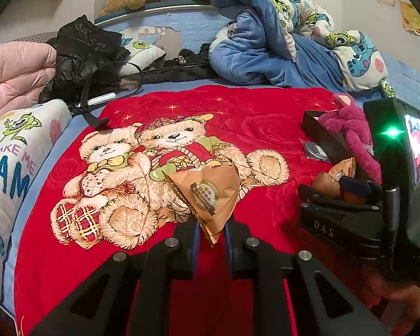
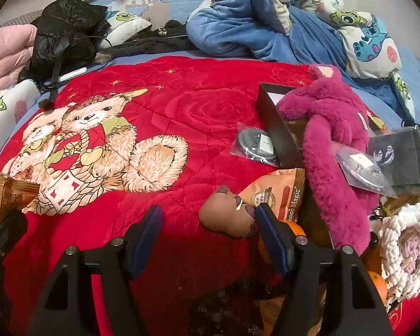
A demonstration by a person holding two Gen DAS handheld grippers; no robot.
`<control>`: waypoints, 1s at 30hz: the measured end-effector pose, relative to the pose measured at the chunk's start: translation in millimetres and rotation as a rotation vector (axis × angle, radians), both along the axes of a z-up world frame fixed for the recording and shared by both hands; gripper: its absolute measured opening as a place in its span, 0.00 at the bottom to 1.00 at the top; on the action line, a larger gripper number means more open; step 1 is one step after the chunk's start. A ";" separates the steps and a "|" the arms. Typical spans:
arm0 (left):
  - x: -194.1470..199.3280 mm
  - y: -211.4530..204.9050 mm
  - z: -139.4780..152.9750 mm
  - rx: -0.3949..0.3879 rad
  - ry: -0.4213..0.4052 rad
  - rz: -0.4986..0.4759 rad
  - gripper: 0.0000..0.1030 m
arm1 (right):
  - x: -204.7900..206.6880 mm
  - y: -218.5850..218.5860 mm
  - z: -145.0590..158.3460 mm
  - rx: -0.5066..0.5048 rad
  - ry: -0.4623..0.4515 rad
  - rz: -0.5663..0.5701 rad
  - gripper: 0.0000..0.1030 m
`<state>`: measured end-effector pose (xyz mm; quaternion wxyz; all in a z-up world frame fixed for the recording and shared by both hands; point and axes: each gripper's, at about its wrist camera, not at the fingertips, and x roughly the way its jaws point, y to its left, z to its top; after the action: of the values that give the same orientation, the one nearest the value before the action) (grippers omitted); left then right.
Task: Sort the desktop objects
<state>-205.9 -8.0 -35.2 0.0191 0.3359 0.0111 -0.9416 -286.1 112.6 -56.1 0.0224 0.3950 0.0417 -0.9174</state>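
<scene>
My left gripper point(image 1: 212, 232) is shut on the lower corner of an orange-brown snack packet point(image 1: 207, 193), which it holds upright above the red teddy-bear blanket point(image 1: 238, 117). The same packet point(image 2: 8, 193) shows at the left edge of the right wrist view. My right gripper point(image 2: 208, 224) stands open low over the blanket. A brown soft figure point(image 2: 226, 218) lies between its fingers, against the right finger point(image 2: 268, 226) and clear of the left one. A second snack packet point(image 2: 277, 193) lies just beyond the figure.
A magenta plush toy point(image 2: 327, 145) sprawls over a black box point(image 2: 280, 128). Bagged grey discs point(image 2: 256, 145), oranges point(image 2: 378, 282) and a white crocheted piece point(image 2: 406, 240) crowd the right side. A black jacket point(image 2: 67, 28) and blue bedding point(image 2: 252, 22) lie at the back.
</scene>
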 end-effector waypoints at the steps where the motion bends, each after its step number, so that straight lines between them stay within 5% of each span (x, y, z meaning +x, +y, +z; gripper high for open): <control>1: -0.3 -0.1 0.0 -0.001 0.002 0.001 0.15 | -0.9 0.1 -0.2 0.002 0.000 -0.003 0.61; 3: 0.1 0.4 0.4 -0.001 0.004 -0.002 0.15 | -1.6 4.2 -0.3 0.004 0.001 -0.033 0.41; 30: -2.5 2.6 0.2 -0.007 0.001 -0.019 0.15 | 13.0 9.9 17.8 -0.076 0.019 0.003 0.38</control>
<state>-208.4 -5.4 -35.0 0.0113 0.3352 0.0046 -0.9421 -273.1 122.5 -38.3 0.0383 0.3853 0.0077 -0.9220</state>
